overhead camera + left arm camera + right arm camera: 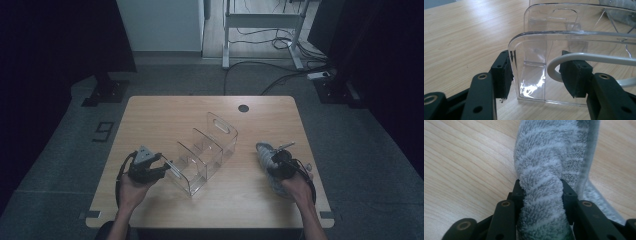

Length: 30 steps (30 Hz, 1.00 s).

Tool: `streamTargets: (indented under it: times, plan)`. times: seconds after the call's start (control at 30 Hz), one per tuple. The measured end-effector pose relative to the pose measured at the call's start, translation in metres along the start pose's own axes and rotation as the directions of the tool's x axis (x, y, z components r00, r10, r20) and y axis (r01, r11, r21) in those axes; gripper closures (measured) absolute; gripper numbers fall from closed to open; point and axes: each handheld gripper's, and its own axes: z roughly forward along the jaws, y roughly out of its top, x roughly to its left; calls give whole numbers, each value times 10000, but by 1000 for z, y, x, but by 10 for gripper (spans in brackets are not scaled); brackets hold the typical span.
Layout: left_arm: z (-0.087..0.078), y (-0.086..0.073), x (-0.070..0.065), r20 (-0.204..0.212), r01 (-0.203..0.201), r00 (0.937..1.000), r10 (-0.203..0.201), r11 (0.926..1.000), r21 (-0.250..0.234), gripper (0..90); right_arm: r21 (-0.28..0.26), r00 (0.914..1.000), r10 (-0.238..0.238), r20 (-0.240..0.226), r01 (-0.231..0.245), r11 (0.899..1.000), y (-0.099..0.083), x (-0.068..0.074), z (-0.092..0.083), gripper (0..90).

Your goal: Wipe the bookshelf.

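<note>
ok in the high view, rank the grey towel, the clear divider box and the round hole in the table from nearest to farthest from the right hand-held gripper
1. Grey towel: between the jaws of the right hand-held gripper, at the table's right side.
2. Clear divider box: to the left, mid-table.
3. Round hole: near the table's far edge.

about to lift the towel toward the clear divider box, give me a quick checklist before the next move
1. Right tool pinching the grey towel: ok, pads press a fold.
2. Whole towel gathered: not ok, part lies loose on the table.
3. Left tool steadying the clear divider box: cannot tell, jaws straddle its end wall, contact unclear.
4. Box upright, compartments open: ok.
5. Left tool's cable clear of the box: not ok, it loops across.
</note>
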Motion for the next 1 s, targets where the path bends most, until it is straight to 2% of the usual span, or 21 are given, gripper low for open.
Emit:
streamTargets:
  times: [0.23, 0.47, 0.63, 1.0]
  plan:
    - [-3, -1, -5, 47, -31, 10000, 30, 10000, 46, 451, -1058, 9988, 155, -458, -203, 9942, 6, 2, -22, 659]
    - [-4, -2, -10, 122, -96, 9999, 95, 9999, 68, 451, -1677, 9969, 13, -783, -144, 9857, 20, 13, -36, 657]
    - [-5, -3, -13, 137, -113, 9998, 112, 9999, 97, 451, -1746, 9946, -326, -983, 150, 9845, 32, 23, -40, 655]
    - [-7, -3, -17, 241, -213, 9995, 210, 9997, 125, 452, -1925, 9866, -871, -1381, 595, 9795, 62, 41, -35, 654]
